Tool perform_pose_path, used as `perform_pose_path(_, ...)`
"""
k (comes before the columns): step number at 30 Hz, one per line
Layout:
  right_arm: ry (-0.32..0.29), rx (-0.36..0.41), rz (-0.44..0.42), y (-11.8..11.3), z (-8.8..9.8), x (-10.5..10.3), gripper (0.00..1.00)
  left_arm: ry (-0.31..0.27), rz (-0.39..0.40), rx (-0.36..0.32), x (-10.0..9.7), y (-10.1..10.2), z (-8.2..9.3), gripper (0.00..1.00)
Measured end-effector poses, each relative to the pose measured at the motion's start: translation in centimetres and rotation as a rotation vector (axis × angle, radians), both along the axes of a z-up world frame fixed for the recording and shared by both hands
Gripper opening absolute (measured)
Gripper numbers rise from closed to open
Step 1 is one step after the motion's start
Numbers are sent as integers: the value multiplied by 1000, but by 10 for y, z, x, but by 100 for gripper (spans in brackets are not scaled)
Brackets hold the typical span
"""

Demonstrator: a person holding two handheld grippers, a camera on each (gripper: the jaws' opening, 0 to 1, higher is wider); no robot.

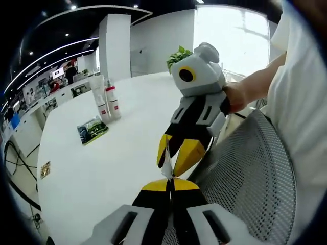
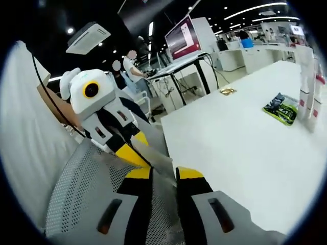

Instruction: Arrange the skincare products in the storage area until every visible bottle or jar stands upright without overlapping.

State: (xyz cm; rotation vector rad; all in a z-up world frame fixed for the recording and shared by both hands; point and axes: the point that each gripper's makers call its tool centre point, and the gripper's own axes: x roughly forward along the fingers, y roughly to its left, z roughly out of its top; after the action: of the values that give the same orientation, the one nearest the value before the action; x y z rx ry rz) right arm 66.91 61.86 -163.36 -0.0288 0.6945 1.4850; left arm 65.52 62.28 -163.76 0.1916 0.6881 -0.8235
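Two white skincare bottles with red bands (image 1: 107, 102) stand upright side by side at the far side of the white table (image 1: 102, 168); they show at the right edge in the right gripper view (image 2: 311, 87). My left gripper (image 1: 171, 182) is shut on a thin white slip (image 1: 166, 164) over the table's near edge. My right gripper (image 1: 176, 161) comes in from the right, held by a hand (image 1: 235, 97), jaws around that slip. In the right gripper view, my right gripper (image 2: 164, 173) has its jaws apart, the slip (image 2: 158, 159) between them, with the left gripper (image 2: 130, 152) shut on its far end.
A green and black packet (image 1: 92, 130) (image 2: 281, 108) lies flat near the bottles. A small gold item (image 1: 45, 168) (image 2: 227, 91) rests near the table's edge. A grey mesh chair back (image 1: 245, 173) (image 2: 87, 189) is under both grippers. A potted plant (image 1: 179, 55) stands behind.
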Motion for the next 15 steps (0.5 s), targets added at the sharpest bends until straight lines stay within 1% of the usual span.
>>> perform_pose_path(1, -13, -10, 9, 0, -1, -1, 11, 2, 8, 2, 1, 1, 0, 0)
perform_pose_path(2, -11, -6, 5, 0, -1, -1, 10, 6, 13, -2, 0, 0, 1, 0)
perform_pose_path(5, 39, 6, -20, -2, 0, 0, 8, 7, 17, -5, 0, 1, 2, 0)
perform_pose_path(9, 166, 24, -81, -4, 1, 3, 5, 2, 19, -7, 0, 0, 3, 0)
perform_pose_path(11, 163, 33, -83, -4, 3, 4, 3, 9, 28, -15, 2, 1, 4, 0)
perform_pose_path(13, 180, 44, -96, -3, 5, 4, 2, 10, 35, -20, 2, 1, 5, 0)
perform_pose_path(15, 215, 56, -112, -3, 7, 5, 1, 13, 41, -24, 3, 2, 5, 0)
